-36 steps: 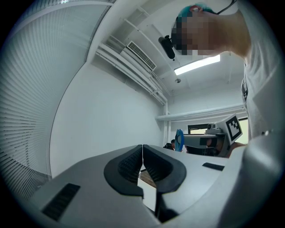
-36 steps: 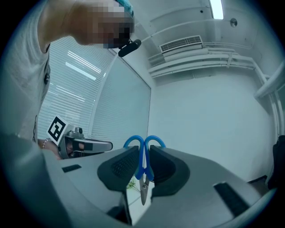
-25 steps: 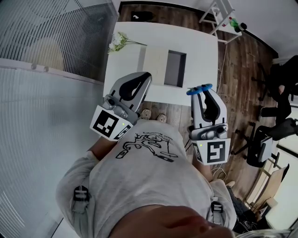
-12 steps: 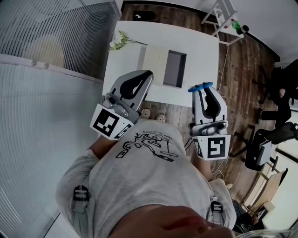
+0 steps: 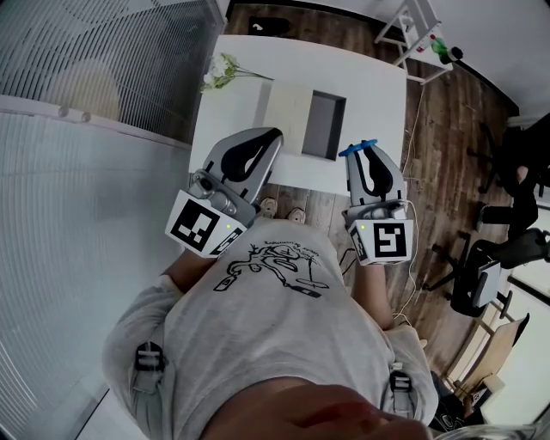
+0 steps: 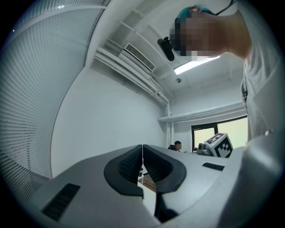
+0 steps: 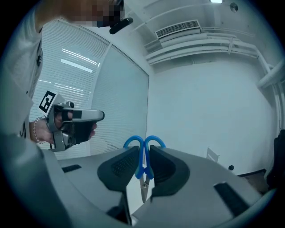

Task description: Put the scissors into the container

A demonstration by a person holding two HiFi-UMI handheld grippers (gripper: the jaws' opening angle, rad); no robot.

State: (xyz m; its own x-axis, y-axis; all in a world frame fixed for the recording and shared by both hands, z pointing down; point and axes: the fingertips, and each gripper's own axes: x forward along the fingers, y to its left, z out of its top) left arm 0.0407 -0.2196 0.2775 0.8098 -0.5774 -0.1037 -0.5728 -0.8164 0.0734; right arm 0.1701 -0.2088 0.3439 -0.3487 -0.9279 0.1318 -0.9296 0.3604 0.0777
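Note:
The blue-handled scissors (image 5: 357,149) (image 7: 143,156) are clamped upright in my right gripper (image 5: 362,155) (image 7: 143,162), which is shut on them at the base of the handles. The loops stick out past the tips and the blades point back toward the camera. The container (image 5: 286,116), a beige box with a dark open half, lies on the white table (image 5: 369,94) just ahead of both grippers. My left gripper (image 5: 272,137) (image 6: 142,162) is shut with nothing in it, held near the table's near edge, left of the right one.
A sprig of white flowers (image 5: 221,73) lies at the table's far left corner. A white rack (image 5: 404,26) stands beyond the table, office chairs (image 5: 507,180) at the right on the wood floor, and a blinds-covered wall (image 5: 94,129) on the left.
My right gripper has shifted left and a little forward with the scissors, closer to the table's edge. The left gripper has stayed put.

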